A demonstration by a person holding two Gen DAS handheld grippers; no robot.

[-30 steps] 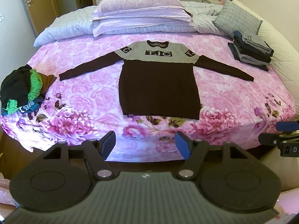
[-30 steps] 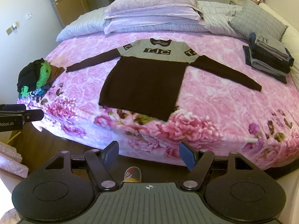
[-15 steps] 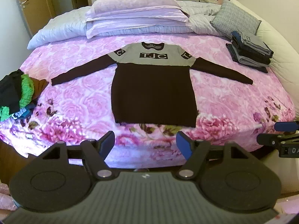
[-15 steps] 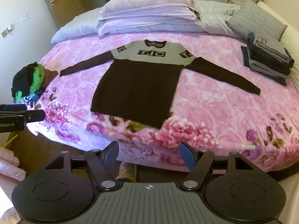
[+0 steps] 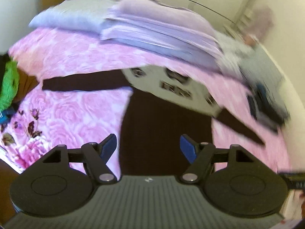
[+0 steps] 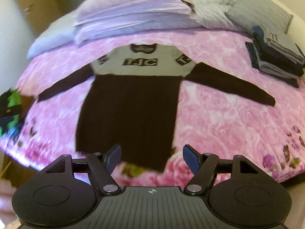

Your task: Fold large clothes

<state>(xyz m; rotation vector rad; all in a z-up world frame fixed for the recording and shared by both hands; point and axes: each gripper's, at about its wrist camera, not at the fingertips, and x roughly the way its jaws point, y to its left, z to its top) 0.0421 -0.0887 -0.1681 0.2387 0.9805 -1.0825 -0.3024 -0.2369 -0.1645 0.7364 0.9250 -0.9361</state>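
Listing by size, largest first: bed (image 6: pixel 219 126), pink rose-print cover, filling the ground ahead of and below both grippers, pillows (image 6: pixel 133 13) stacked at its far end. Sweater (image 6: pixel 129 110), dark brown body with a grey yoke lettered TJC, spread flat and face up on that cover; long axis runs straight away from the grippers, hem nearest, collar farthest, sleeves stretched out to either side. Folded-clothes stack (image 6: pixel 276 57), far and to the right of the right gripper, well apart from the sweater. Loose garment heap (image 6: pixel 11 110), green and black, off to the left at the bed edge. Right gripper (image 6: pixel 151 159), jaws spread and empty, poised above the hem with the hem's right corner just ahead of its fingers; judged the nearer hand for the right sleeve (image 6: pixel 228 84). Left gripper (image 5: pixel 148 148), jaws likewise apart with nothing between them, over the sweater's left side edge; left sleeve (image 5: pixel 82 82) lies ahead and to its left, so this hand is judged nearer to it. View from the left wrist is blurred; fine detail there cannot be told.
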